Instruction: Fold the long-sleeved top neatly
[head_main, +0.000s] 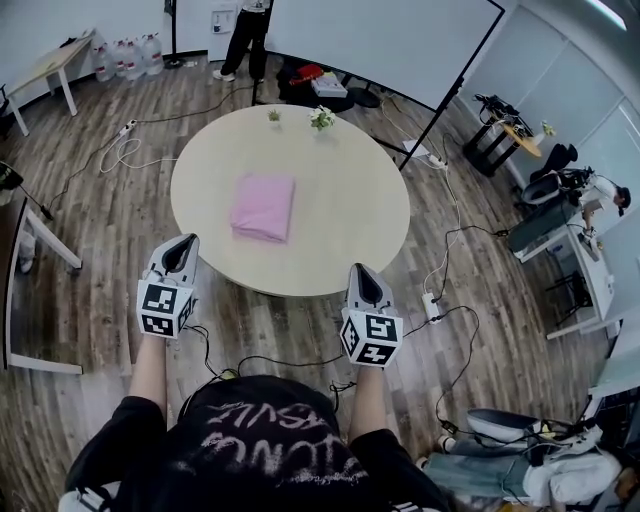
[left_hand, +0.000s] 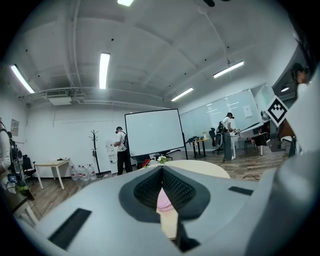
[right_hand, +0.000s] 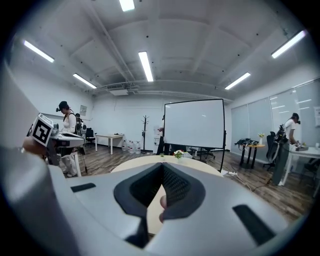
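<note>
The pink long-sleeved top (head_main: 263, 206) lies folded into a neat rectangle near the middle of the round beige table (head_main: 350, 240). My left gripper (head_main: 184, 244) hovers off the table's near left edge, shut and holding nothing. My right gripper (head_main: 361, 274) hangs at the near right edge, also shut and empty. Both are well short of the top. In the left gripper view a sliver of the pink top (left_hand: 164, 201) shows between the closed jaws. Past the closed jaws in the right gripper view a small edge of the top (right_hand: 162, 202) shows too.
Two small flower pots (head_main: 321, 119) stand at the table's far edge. Cables and a power strip (head_main: 432, 305) trail on the wooden floor around the table. A projection screen (head_main: 380, 40) and a standing person (head_main: 245, 38) are beyond it; desks line both sides.
</note>
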